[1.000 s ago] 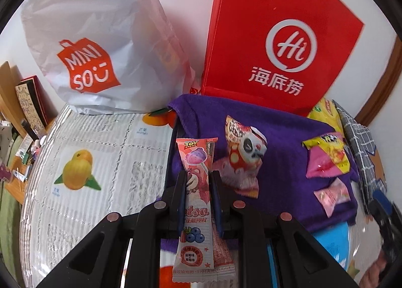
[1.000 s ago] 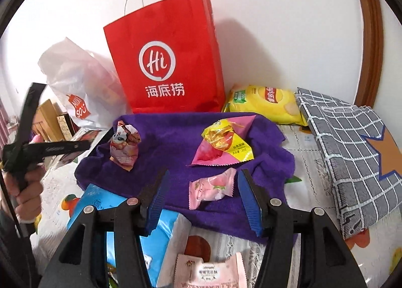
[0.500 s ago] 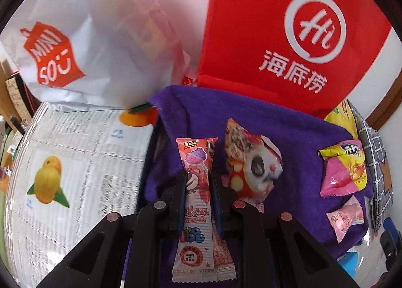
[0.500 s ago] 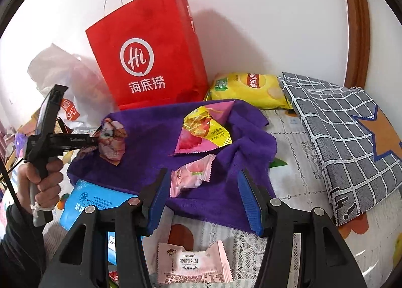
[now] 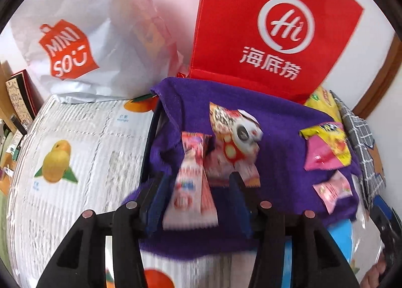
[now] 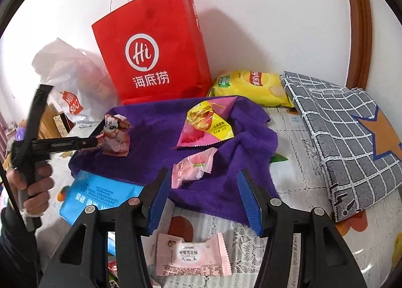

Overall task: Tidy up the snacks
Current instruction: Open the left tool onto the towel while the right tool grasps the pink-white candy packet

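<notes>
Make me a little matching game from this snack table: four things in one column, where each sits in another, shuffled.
Things:
1. yellow chip bag
2. small pink peach sweet
3. pale pink wafer packet
4. blue packet

Places:
A. on the purple towel
B. on the tablecloth, nearest the right gripper
C. against the wall, beside the red bag
D. partly under the towel's near left edge

Pairs: 1-C, 2-A, 3-B, 4-D

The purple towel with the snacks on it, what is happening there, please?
A person sorts snacks onto the purple towel. The left tongs have just been opening around a long pink-and-white snack stick, which lies loose between them beside a crumpled red-and-white wrapper. The right tongs hover open before a small pink candy packet.
</notes>
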`<state>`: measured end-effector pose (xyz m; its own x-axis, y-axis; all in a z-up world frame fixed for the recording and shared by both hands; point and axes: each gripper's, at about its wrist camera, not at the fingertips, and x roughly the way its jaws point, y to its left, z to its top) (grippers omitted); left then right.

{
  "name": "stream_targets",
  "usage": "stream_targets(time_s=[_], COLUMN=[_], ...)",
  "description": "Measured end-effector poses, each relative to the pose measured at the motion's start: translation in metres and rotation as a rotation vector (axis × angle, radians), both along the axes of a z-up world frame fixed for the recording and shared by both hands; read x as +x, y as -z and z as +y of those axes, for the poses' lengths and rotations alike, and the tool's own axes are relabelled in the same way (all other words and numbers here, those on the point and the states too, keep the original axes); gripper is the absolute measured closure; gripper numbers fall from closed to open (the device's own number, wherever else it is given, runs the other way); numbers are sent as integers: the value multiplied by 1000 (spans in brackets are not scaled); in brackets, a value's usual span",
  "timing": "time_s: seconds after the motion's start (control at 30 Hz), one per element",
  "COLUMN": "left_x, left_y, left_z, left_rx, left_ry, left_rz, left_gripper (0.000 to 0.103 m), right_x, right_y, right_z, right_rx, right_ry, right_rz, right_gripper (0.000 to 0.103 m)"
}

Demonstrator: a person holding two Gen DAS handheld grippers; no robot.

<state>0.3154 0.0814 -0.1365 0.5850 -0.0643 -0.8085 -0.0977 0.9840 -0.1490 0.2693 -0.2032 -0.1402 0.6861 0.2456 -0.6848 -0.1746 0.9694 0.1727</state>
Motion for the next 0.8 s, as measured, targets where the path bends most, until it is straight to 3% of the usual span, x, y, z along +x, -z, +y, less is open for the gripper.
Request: stream_targets(time_s=[0.23, 0.57, 0.6, 0.8], left_x=[-39, -52, -54, -55], left_y=[-3, -1, -1, 5], left_z=[5, 13, 13, 11], left_rx=[-22, -76, -70, -78], left_ry=[-17, -1, 0, 14], left_rz=[-57, -61, -63, -45], left_gripper=[50, 48, 48, 48], right_x=[-10, -22, -22, -29], right_y=[11, 49, 53, 62], right_z=[2, 8, 11, 26], right_rx=[-33, -56, -66, -195], right_ry=[-57, -107, -115, -125], right_rz=[44, 185, 191, 153], right_gripper=[47, 45, 41, 41])
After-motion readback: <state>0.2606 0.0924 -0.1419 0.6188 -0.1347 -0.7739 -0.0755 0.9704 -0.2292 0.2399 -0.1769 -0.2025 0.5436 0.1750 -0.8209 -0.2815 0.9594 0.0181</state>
